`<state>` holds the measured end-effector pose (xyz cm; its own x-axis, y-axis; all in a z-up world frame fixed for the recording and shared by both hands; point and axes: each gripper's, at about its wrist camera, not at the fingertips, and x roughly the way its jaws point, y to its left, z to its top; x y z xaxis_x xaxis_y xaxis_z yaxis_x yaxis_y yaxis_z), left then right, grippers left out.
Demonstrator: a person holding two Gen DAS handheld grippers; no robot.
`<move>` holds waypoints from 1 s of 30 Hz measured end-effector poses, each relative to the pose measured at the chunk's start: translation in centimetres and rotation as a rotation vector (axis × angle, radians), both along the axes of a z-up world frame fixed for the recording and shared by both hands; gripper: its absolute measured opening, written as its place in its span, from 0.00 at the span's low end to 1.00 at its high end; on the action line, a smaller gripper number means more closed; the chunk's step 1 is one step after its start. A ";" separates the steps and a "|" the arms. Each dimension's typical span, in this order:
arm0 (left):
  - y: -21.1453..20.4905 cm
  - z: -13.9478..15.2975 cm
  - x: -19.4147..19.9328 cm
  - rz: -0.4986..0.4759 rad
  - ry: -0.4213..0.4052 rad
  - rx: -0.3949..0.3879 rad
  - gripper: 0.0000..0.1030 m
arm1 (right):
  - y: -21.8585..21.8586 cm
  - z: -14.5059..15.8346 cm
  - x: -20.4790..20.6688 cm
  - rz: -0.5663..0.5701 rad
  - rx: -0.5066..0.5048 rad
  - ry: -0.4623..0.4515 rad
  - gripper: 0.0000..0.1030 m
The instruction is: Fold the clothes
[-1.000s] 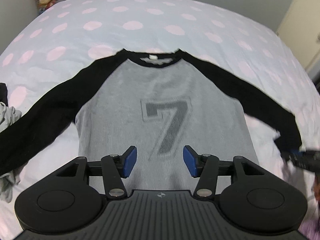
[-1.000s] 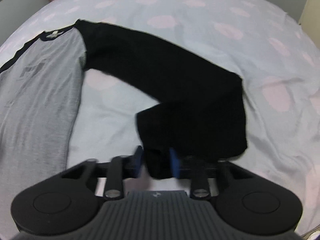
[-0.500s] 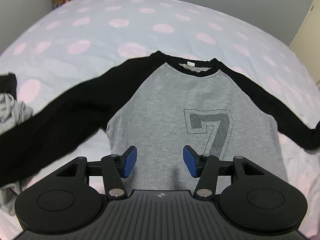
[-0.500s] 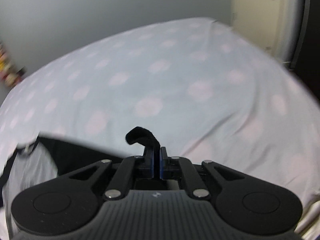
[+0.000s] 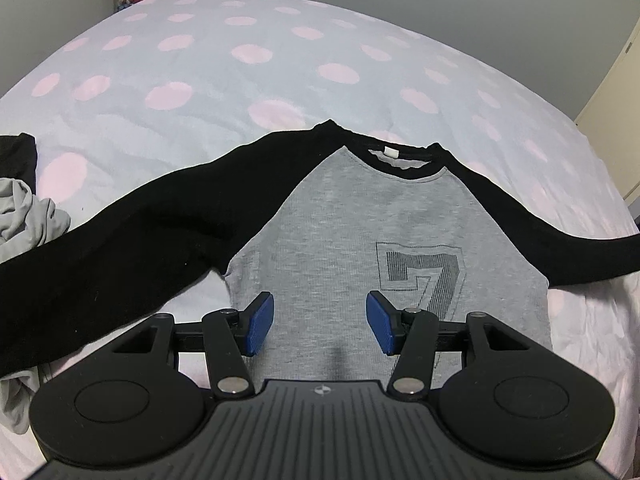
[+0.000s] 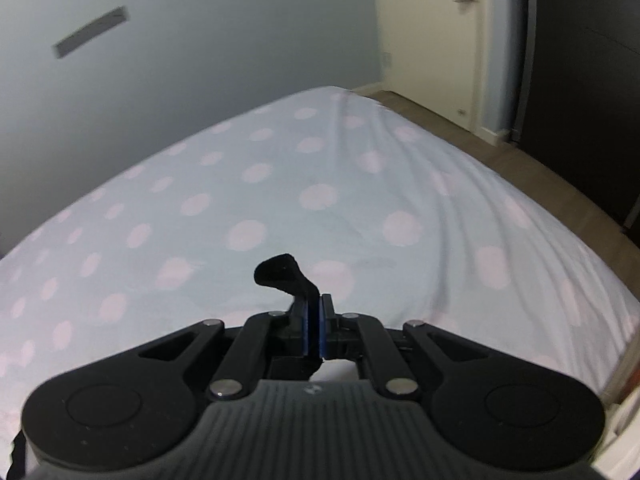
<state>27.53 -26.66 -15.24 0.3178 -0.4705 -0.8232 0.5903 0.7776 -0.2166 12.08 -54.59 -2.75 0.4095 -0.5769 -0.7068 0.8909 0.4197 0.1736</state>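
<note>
We see raglan shirt (image 5: 360, 220) flat on dotted bedsheet (image 5: 240, 80), shifted right in left view | left gripper (image 5: 320, 322) apart, empty, over hem | right gripper (image 6: 314, 330) clamped on black sleeve cuff (image 6: 280, 272), now raised above bed versus a second ago.

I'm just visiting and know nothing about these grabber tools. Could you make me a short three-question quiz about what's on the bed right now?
1. True or false: the left gripper is clamped on the shirt.
2. What does the right gripper pinch? A) a sock B) black sleeve fabric C) nothing
3. Fill in: the shirt's chest print is the number ___.

Key: 1 false, it stands open above the grey front. 2 B. 3 seven.
</note>
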 end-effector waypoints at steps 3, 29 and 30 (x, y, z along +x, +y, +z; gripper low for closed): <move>0.3 0.0 0.3 0.016 0.019 0.000 0.48 | 2.3 1.4 2.6 0.088 -0.008 -0.042 0.06; 7.2 0.8 5.2 0.135 0.027 -0.104 0.48 | 31.5 -3.5 31.9 0.818 0.136 -0.155 0.06; 7.4 0.7 5.4 0.140 0.030 -0.105 0.48 | 32.0 -4.7 32.6 0.826 0.155 -0.147 0.06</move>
<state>32.98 -19.26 -14.54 0.3624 -0.5073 -0.7818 0.4700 0.8239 -0.3167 44.72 -22.58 -7.46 0.7498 0.0459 -0.6601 0.2734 0.8869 0.3722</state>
